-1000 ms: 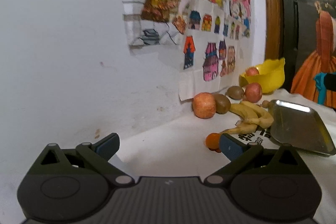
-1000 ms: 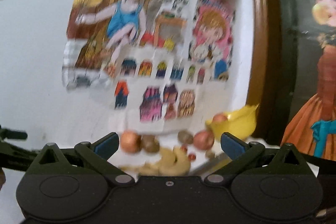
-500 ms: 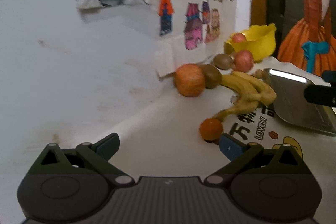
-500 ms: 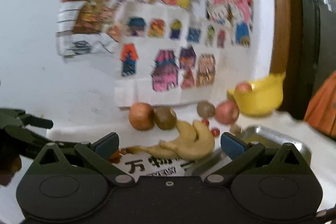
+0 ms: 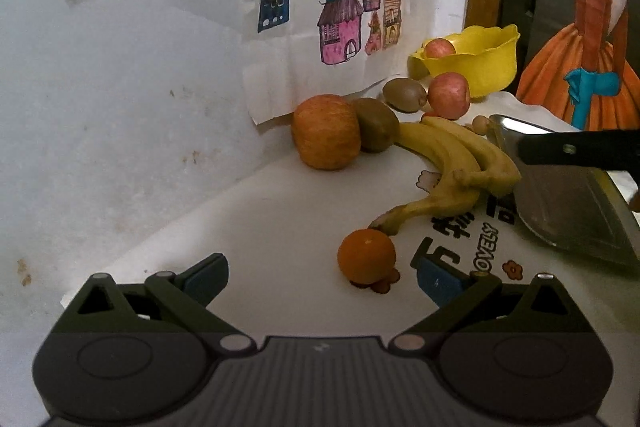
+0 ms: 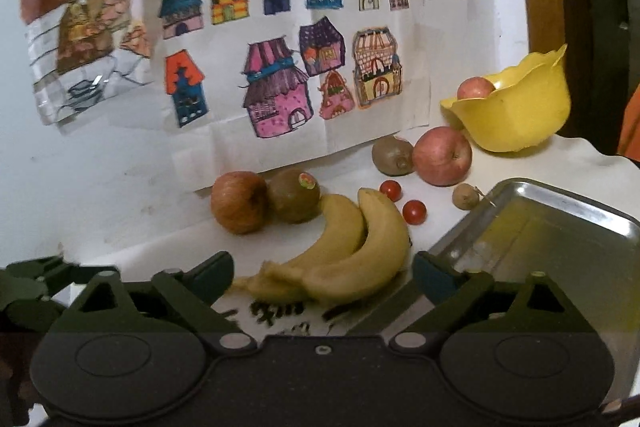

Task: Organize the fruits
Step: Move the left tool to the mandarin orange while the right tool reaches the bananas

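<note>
My left gripper [image 5: 322,277] is open above the white tabletop, with a small orange [image 5: 366,255] just ahead between its fingers. A pair of bananas [image 5: 452,155] lies beyond it, then an apple [image 5: 326,132] and a kiwi [image 5: 376,125] by the wall. My right gripper [image 6: 323,277] is open too, hovering low over the bananas [image 6: 352,247]. Behind them sit an apple [image 6: 239,202], a stickered kiwi [image 6: 294,201], two cherry tomatoes [image 6: 414,212], another kiwi [image 6: 393,155] and a red apple [image 6: 442,155]. A yellow bowl [image 6: 516,107] holds one apple [image 6: 475,87].
A steel tray [image 6: 560,227] lies to the right of the bananas, shown also as the tray [image 5: 572,199] in the left view. A small brown fruit [image 6: 465,196] sits by its corner. Children's drawings [image 6: 288,67] hang on the white wall close behind the fruit.
Both grippers have tilted downward and come closer to the fruit. The orange and bananas now sit larger and nearer the fingers. Both stay open.
</note>
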